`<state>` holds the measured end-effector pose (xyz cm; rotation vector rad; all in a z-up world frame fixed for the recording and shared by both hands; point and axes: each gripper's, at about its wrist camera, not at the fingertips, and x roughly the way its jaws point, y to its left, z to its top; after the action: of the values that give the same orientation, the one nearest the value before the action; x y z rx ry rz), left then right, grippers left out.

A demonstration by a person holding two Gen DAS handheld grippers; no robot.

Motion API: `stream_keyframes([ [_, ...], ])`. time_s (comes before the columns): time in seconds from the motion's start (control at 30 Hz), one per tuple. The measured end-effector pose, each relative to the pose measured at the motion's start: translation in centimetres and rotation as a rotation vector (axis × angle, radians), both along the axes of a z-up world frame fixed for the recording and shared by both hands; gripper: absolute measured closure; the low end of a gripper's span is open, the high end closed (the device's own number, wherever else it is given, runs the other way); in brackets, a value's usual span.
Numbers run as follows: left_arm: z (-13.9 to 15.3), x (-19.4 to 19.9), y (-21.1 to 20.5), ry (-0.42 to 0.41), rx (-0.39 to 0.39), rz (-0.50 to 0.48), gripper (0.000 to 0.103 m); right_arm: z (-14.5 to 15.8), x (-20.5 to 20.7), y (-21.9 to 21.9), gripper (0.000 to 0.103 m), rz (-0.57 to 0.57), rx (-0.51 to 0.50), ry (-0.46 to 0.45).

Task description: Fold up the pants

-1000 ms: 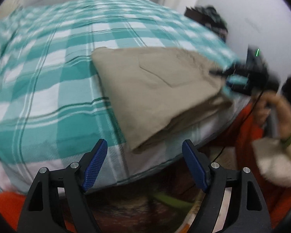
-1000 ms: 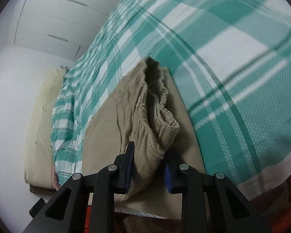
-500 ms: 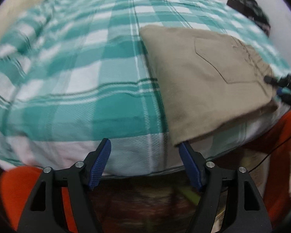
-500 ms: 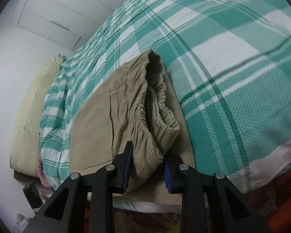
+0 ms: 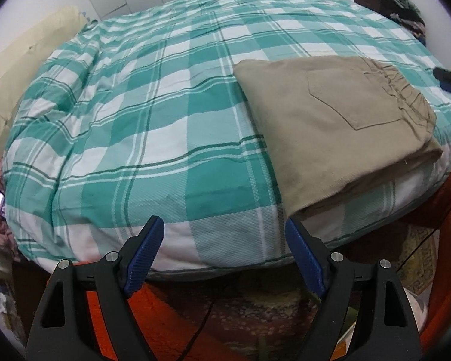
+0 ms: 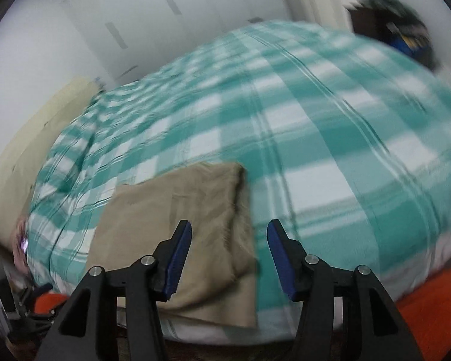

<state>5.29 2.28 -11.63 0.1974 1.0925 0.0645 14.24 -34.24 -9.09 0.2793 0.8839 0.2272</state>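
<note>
Pants (image 5: 330, 126) lie folded at bed (image 5: 165, 114) edge, two o'clock of left gripper (image 5: 224, 255); both it and right gripper (image 6: 228, 255) spread, empty, apparently because folding looks complete.

pants (image 5: 330, 126): tan, cotton-like cloth, folded into a flat stack of several layers
outline: roughly rectangular, edges fairly even, lower layers peeking out along the near side
top face: back pocket showing, with the gathered elastic waistband along the right-hand edge in the left wrist view
pose: lying flat, no part lifted or held
place: on the teal-and-white checked bedspread, at the near edge of the bed, toward its right-hand corner in the left wrist view
overhang: near edge droops slightly over the side of the mattress
right wrist view: same stack (image 6: 180, 225), blurred, details unclear
</note>
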Motion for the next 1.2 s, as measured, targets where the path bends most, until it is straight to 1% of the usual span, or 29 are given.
stream_keyframes([
  [0.07,0.0,-0.1,-0.1,-0.001,0.005,-0.001,0.019,0.6,0.1,1.6,0.050,0.063,-0.025,-0.031],
  [0.13,-0.1,-0.1,-0.2,0.001,0.009,-0.003,0.019,0.2,0.1,3.0,0.050,0.122,-0.047,-0.043],
  [0.2,-0.2,-0.1,-0.1,0.005,0.006,0.000,0.019,-1.2,0.2,4.5,0.050,0.184,-0.082,-0.028],
  [0.23,-0.2,0.0,0.1,0.008,-0.007,0.004,0.019,-2.4,0.3,5.2,0.050,0.214,-0.103,0.006],
  [0.27,-0.2,0.1,0.4,0.010,-0.030,0.011,0.019,-4.6,0.7,6.0,0.049,0.263,-0.134,0.097],
  [0.3,0.0,0.4,1.1,0.008,-0.089,0.024,0.019,-5.6,0.6,6.4,0.049,0.277,-0.167,0.129],
  [0.33,0.2,0.9,2.0,0.003,-0.172,0.042,0.016,-5.7,0.3,6.4,0.049,0.280,-0.182,0.122],
  [0.4,0.4,2.1,3.7,-0.015,-0.315,0.085,0.012,-4.1,0.1,5.0,0.050,0.261,-0.088,0.109],
  [0.43,0.3,2.7,4.4,-0.023,-0.373,0.102,0.012,-3.3,0.3,3.7,0.048,0.229,-0.007,0.115],
  [0.47,-0.2,4.1,5.1,-0.022,-0.453,0.114,0.012,-2.7,0.6,2.1,0.038,0.187,0.069,0.117],
  [0.5,-0.7,5.1,5.3,-0.008,-0.499,0.113,0.012,-2.4,1.1,0.6,0.031,0.147,0.113,0.122],
  [0.53,-1.4,6.2,5.3,0.013,-0.543,0.104,0.012,-2.4,1.8,-0.5,0.031,0.124,0.126,0.135],
  [0.57,-2.6,7.8,5.0,0.049,-0.594,0.085,0.012,-2.9,2.6,-1.4,0.031,0.124,0.137,0.169],
  [0.6,-3.4,8.8,4.7,0.077,-0.625,0.069,0.012,-3.9,3.6,-2.0,0.031,0.140,0.163,0.220],
  [0.67,-5.5,11.1,3.4,0.148,-0.680,0.040,0.012,-6.3,5.0,-3.0,0.032,0.171,0.257,0.318],
  [0.7,-6.3,11.8,2.7,0.175,-0.693,0.032,0.012,-7.6,5.4,-3.2,0.032,0.178,0.296,0.354],
  [0.77,-8.1,13.2,1.3,0.225,-0.717,0.019,0.012,-9.5,6.4,-2.7,0.032,0.211,0.342,0.404],
  [0.8,-8.2,13.4,0.9,0.224,-0.721,0.024,0.015,-10.3,6.8,-2.2,0.032,0.228,0.374,0.419],
  [0.83,-8.2,13.6,0.5,0.220,-0.740,0.028,0.037,-10.9,7.2,-1.9,0.032,0.241,0.416,0.429],
  [0.87,-8.0,13.7,0.2,0.231,-0.758,0.027,0.045,-11.4,7.6,-1.4,0.037,0.234,0.441,0.437],
  [0.9,-7.4,13.8,-0.2,0.230,-0.729,0.038,0.059,-11.5,8.0,-1.2,0.047,0.226,0.427,0.443],
  [0.93,-6.5,13.7,-0.6,0.217,-0.690,0.033,0.079,-11.4,8.1,-0.8,0.055,0.230,0.408,0.450],
  [1.0,-4.5,13.6,-1.3,0.190,-0.631,-0.007,0.084,-9.9,7.9,0.1,0.063,0.257,0.345,0.417],
  [1.03,-3.4,13.6,-1.6,0.172,-0.612,-0.019,0.085,-8.6,7.7,0.9,0.063,0.288,0.292,0.380],
  [1.07,-2.3,13.9,-1.6,0.152,-0.607,-0.023,0.085,-6.8,7.6,1.9,0.064,0.321,0.239,0.336],
  [1.13,-0.6,15.1,-1.2,0.111,-0.605,-0.021,0.085,-4.6,8.1,3.0,0.065,0.354,0.212,0.281],
  [1.2,1.3,16.9,-0.3,0.049,-0.596,-0.017,0.085,-1.6,9.5,4.3,0.065,0.380,0.176,0.214],
])
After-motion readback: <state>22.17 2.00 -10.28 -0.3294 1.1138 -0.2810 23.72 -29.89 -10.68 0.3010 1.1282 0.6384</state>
